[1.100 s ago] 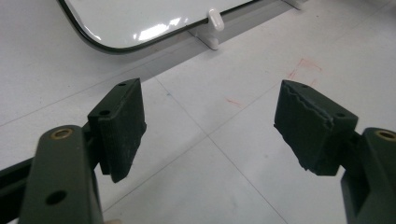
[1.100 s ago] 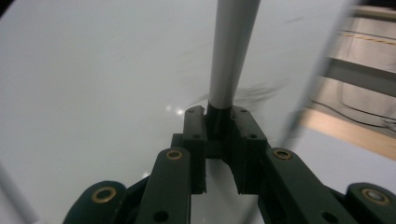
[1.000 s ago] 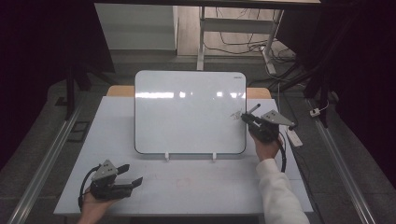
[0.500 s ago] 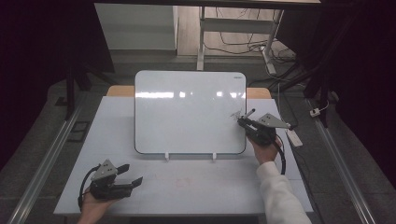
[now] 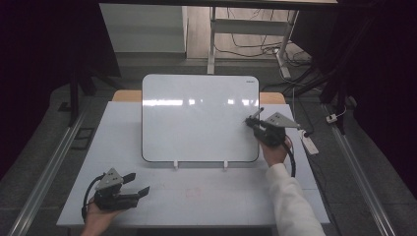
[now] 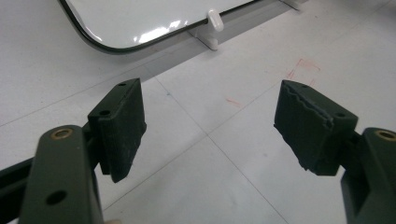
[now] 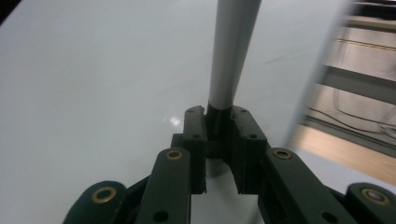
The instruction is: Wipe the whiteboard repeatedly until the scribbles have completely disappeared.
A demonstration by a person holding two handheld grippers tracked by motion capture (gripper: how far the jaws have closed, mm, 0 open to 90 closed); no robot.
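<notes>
- The white rectangular whiteboard with a thin dark rim stands tilted back on two small white plastic feet near the far middle of the pale grey table.
- The right gripper is raised at the whiteboard's right edge, clenched on a slim grey-white marker pen whose dark lower end sits between the jaws.
- In the right gripper view the marker pen runs up and away from the jaws over the glossy whiteboard surface; its tip lies past the top of that view, so whether it touches the board is hard to tell.
- In the high view the pen points up and left toward the whiteboard's right side.
- The left gripper rests low on the table's near left corner, well apart from the whiteboard, its jaws released and wide with nothing between them.
- The left gripper view looks across bare tabletop toward the whiteboard's rounded lower corner and one white foot.
- Faint red marks show on the table near the right jaw.
</notes>
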